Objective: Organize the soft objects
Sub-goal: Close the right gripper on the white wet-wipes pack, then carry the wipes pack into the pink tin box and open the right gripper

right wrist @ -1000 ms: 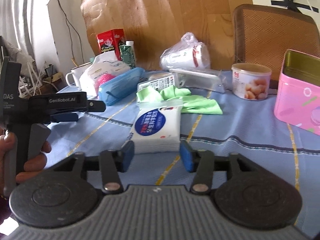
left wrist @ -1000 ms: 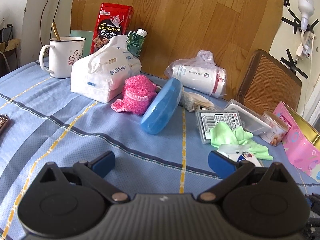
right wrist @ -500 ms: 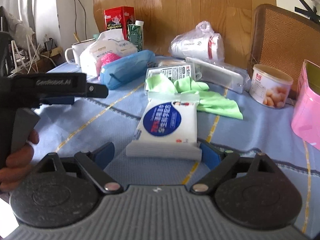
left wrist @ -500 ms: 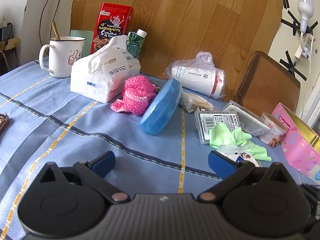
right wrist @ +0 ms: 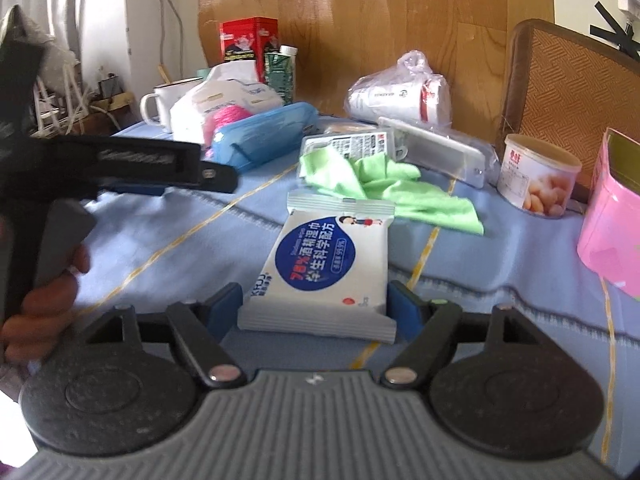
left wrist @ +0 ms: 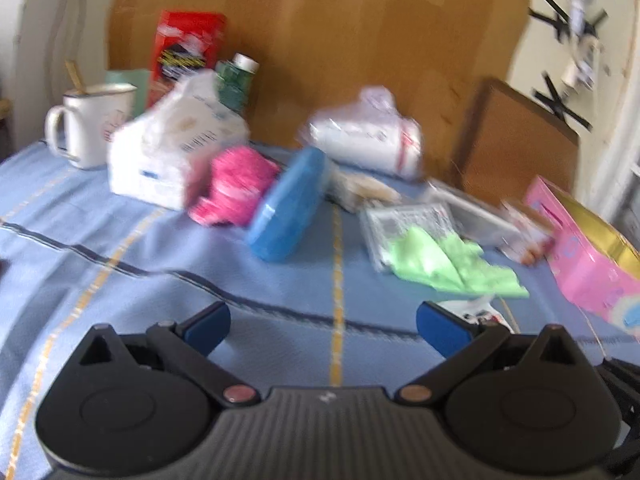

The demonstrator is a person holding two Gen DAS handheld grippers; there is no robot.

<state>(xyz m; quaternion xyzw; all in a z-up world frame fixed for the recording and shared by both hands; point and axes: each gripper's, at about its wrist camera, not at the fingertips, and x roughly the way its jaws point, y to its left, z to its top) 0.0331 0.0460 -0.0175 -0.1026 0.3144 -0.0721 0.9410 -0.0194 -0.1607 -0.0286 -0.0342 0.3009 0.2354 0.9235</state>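
In the left wrist view, blurred by motion, we see the left gripper (left wrist: 323,326) spread wide over the blue-clothed table (left wrist: 120,288) with nothing between its blue pads. Only a corner of the wipes pack (left wrist: 478,312) shows, at about 4 o'clock just behind the right pad, the rest hidden. Toward 12 o'clock lie the green cloth (left wrist: 448,264), crumpled and trailing toward 3 o'clock, the pink fuzzy item (left wrist: 232,188) touching the tilted blue case (left wrist: 286,206), and the white tissue bag (left wrist: 172,156); we cannot read any print here. In the right wrist view, the right gripper (right wrist: 316,310) has its fingers set at either side of the wipes pack (right wrist: 324,264), pads at or nearly on its edges; we cannot tell whether they press it. The pack lies flat on the table (right wrist: 500,264), long axis running from 6 toward 12 o'clock, its sealed far end next to the green cloth (right wrist: 384,184). It is a soft white packet with a round blue label and red and white lettering; its near end is partly cut off by the gripper body. At 9 o'clock the left gripper (right wrist: 216,178) is seen side-on, its fingertips overlapping so their gap is hidden here, in the left hand (right wrist: 44,300).
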